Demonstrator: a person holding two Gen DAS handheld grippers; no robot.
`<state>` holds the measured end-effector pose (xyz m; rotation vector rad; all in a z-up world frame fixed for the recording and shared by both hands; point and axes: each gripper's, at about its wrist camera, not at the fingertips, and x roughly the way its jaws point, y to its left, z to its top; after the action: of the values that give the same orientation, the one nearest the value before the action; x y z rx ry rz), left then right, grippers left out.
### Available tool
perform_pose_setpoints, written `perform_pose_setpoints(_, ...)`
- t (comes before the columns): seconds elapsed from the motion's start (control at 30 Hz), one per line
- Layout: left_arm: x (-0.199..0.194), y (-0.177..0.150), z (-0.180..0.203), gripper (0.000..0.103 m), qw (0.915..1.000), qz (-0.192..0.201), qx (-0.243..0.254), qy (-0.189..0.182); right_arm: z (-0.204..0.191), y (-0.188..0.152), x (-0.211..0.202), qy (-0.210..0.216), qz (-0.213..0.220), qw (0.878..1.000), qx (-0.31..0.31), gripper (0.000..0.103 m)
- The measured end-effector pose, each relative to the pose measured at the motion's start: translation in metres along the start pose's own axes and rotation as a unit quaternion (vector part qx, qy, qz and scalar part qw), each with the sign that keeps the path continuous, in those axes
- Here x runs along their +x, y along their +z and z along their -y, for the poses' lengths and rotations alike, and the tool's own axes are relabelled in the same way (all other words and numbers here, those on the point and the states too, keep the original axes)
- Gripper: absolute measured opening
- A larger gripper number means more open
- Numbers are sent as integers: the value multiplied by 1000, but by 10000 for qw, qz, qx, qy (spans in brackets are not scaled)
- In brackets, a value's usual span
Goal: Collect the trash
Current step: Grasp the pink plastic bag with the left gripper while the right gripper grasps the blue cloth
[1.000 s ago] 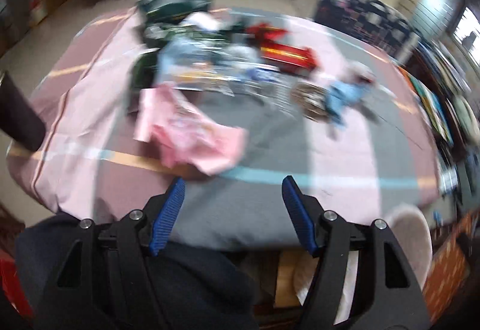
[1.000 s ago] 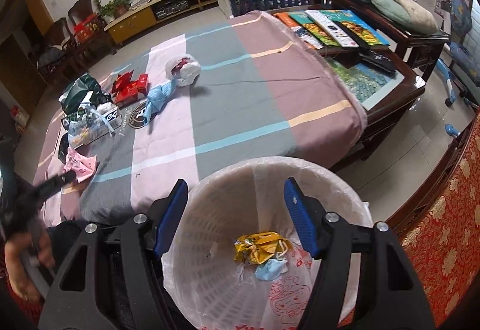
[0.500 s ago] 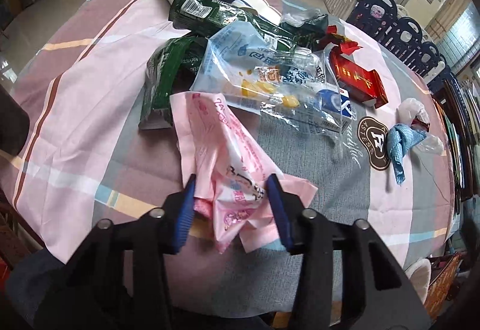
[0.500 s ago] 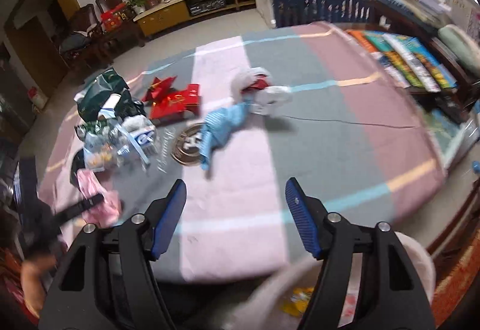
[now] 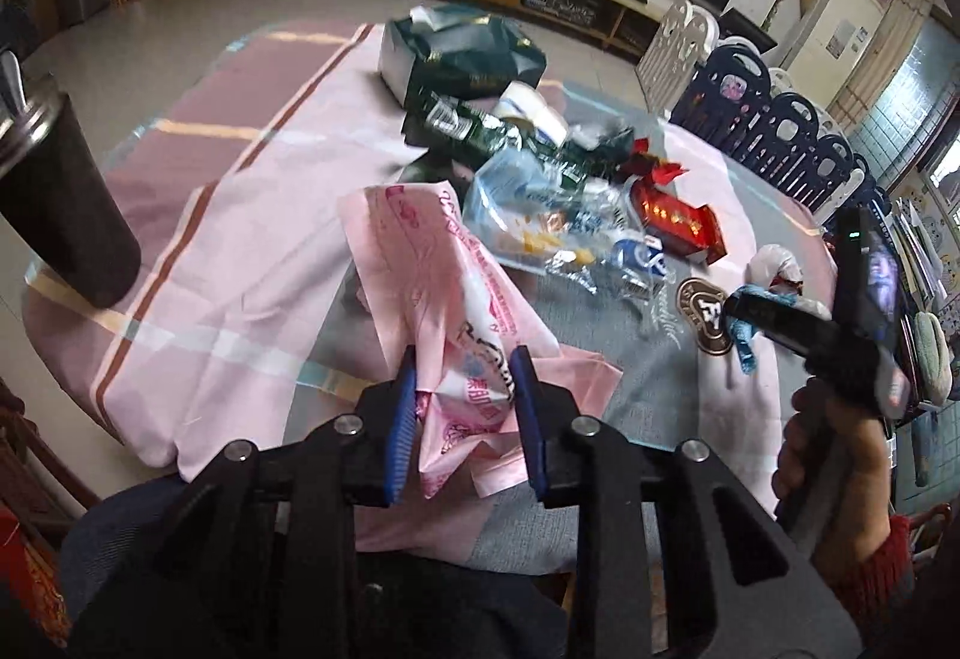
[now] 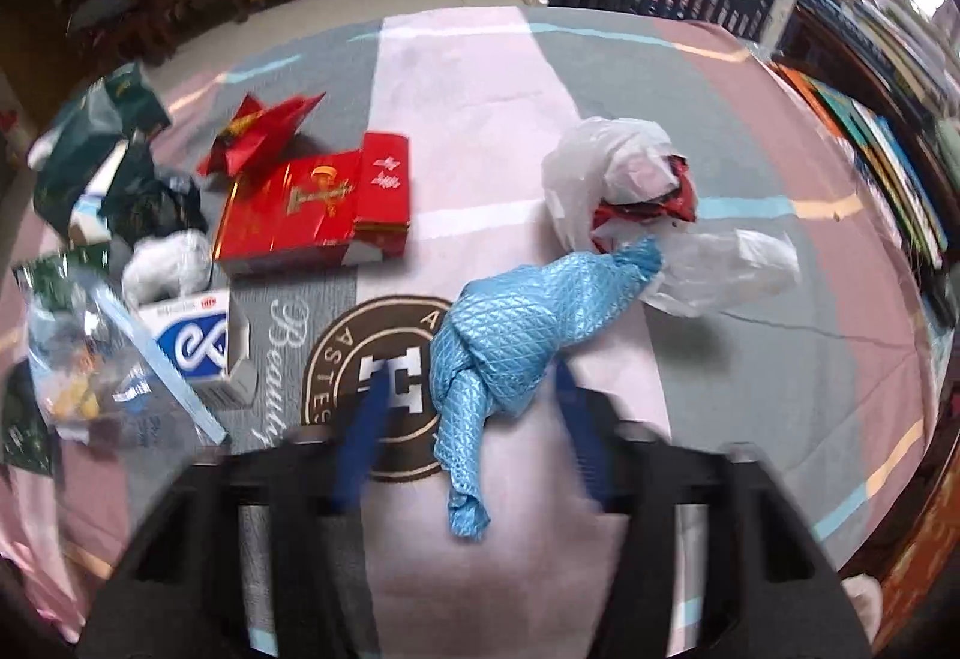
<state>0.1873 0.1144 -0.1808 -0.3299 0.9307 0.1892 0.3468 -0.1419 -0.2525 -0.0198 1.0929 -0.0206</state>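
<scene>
The left gripper has just been closing, and its blue pads now pinch the near end of the pink plastic bag, which bunches between them while the rest of the bag trails up and away over the striped tablecloth. The right gripper has also just been closing; its jaws are blurred, still apart, and straddle the lower end of the blue quilted cloth without clearly pressing on it.

Beyond the cloth, a white plastic bag with something red inside touches its far tip. To the left lie a red box, a small white and blue carton and a clear wrapper, with dark green packets further off. All of this trash sits on the table; no bin shows in either view.

The risks seem twofold. The pink bag is held only by a crumpled corner, so a quick lift could let thin film slide out of the pads, or its trailing end could drag the clear wrapper just beside it. On the right, the jaws may close on the tablecloth along with the blue cloth, or catch only a fold, and the cloth could pull the white bag along where the two touch
</scene>
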Motion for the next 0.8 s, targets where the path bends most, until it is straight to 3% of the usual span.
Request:
perform_pose_setpoints(0.13, -15, -2, 8, 31, 9998, 140, 125, -82, -8, -15, -19, -42, 196, 9983, -547, 1)
perform_pose_setpoints(0.2, -19, -4, 10, 31, 9997, 168, 175, -91, -8, -30, -34, 138, 230, 9972, -694, 1)
perform_pose_setpoints(0.33, -25, -9, 6, 31, 9997, 151, 168, -105, -2, -62, -56, 984, -68, 9902, -987, 1)
perform_pose_setpoints(0.37, -24, -9, 4, 31, 9997, 138, 149, -100, 7, -67, -60, 1154, -91, 9893, -886, 2)
perform_pose_setpoints(0.4, -24, -9, 2, 31, 9998, 122, 124, -93, 14, -71, -64, 1300, -83, 9887, -737, 14)
perform_pose_setpoints(0.43, -23, -9, 0, 31, 9999, 108, 100, -81, 25, -71, -65, 1404, -76, 9887, -526, 36)
perform_pose_setpoints(0.5, -22, -10, -2, 31, 9999, 95, 68, -52, 41, -68, -62, 1361, 36, 9907, -45, 61)
perform_pose_setpoints(0.67, -24, -12, 1, 31, 9998, 110, 132, -100, 44, -41, -39, 1192, -22, 9911, 597, 61)
perform_pose_setpoints(0.8, -23, -14, 2, 32, 9998, 85, 168, -103, 36, -8, -14, 821, -10, 9929, 860, 61)
